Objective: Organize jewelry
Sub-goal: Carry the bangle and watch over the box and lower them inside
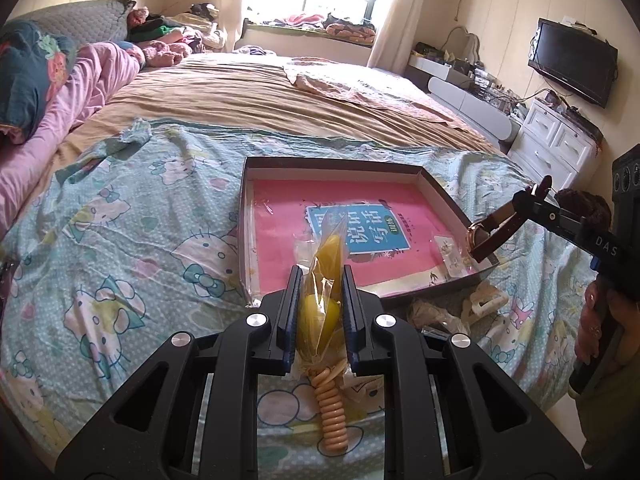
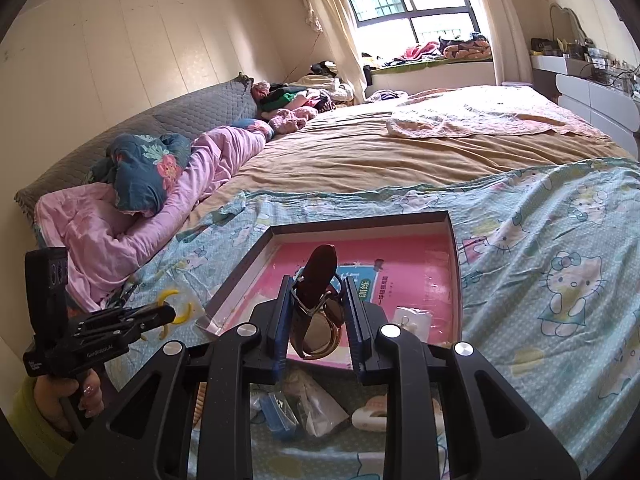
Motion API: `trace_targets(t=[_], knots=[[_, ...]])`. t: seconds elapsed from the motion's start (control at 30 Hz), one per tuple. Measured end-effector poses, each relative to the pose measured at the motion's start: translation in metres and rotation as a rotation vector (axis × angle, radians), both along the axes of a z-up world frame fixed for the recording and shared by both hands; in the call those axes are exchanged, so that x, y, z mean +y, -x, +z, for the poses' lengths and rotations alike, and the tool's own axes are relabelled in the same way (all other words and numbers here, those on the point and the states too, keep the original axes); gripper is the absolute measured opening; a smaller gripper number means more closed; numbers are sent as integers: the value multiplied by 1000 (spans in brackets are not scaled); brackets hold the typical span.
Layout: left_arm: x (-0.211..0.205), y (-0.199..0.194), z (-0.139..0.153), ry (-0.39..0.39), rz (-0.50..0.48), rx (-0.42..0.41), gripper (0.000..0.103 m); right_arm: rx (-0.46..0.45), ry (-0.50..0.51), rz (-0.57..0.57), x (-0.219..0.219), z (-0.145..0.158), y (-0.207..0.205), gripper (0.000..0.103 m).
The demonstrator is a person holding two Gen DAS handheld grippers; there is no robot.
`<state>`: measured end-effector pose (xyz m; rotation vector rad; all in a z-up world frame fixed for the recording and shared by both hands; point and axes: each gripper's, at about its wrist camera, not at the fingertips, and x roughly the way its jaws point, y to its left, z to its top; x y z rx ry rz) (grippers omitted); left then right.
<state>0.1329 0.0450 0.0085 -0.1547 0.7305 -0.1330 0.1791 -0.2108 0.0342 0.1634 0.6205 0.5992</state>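
- Left gripper clamps bagged yellow hair tie, probably; long axis along jaws.
- Right gripper grips wristwatch, nearer tray.

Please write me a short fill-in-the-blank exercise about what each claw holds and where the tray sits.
1. The left claw is shut on a clear bag of ____ hair ties.
2. The right claw grips a watch with a dark ____ strap.
3. The shallow tray lies on the ____, lined with a pink sheet.
4. A white hair clip lies ____ the tray.

Missing words: yellow; red; bed; outside
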Motion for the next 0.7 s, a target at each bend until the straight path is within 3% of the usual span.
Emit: trace_targets(t=[0.7], knots=[[-30,-51,-7,-3,-62,41,12,11,1,-77,-10,-5,-32,23]])
